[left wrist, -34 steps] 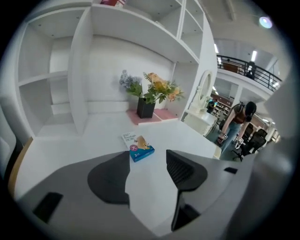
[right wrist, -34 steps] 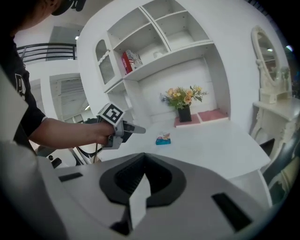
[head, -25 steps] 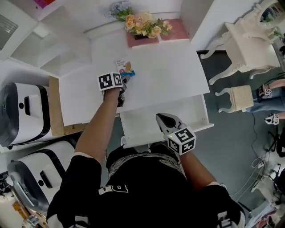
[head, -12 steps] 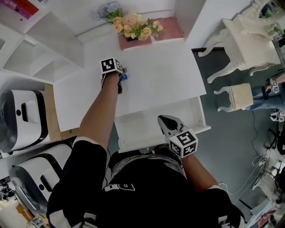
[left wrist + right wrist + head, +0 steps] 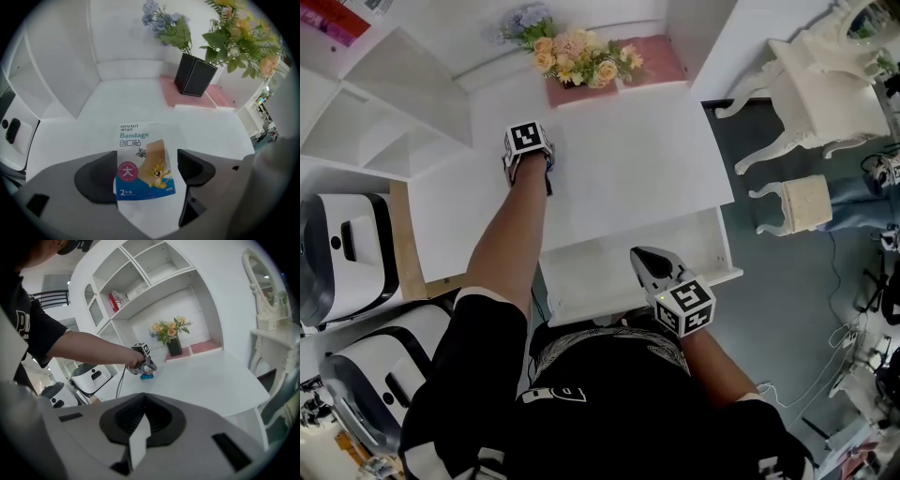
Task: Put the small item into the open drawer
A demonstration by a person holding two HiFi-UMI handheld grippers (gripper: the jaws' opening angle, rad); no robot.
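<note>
A small bandage packet (image 5: 143,161), white above and blue below, lies flat on the white table (image 5: 637,159). My left gripper (image 5: 147,169) points steeply down over it. Its jaws have just been opening and stand open, one on each side of the packet, pads not pressing it. In the head view the left gripper (image 5: 528,150) covers the packet. In the right gripper view the packet (image 5: 147,376) shows as a blue patch under the left gripper (image 5: 140,363). My right gripper (image 5: 649,265) is shut with nothing in it, above the open drawer (image 5: 712,246) at the table's front.
A black vase of flowers (image 5: 193,75) stands on a pink mat (image 5: 649,64) at the table's back. White shelves (image 5: 384,103) rise at the back left. Two white machines (image 5: 342,262) sit at the left, a white chair (image 5: 825,84) and stool (image 5: 806,204) at the right.
My left gripper has moved farther back over the table and tipped down over the packet, which now sits between its wider jaws. The right gripper has stayed over the drawer.
</note>
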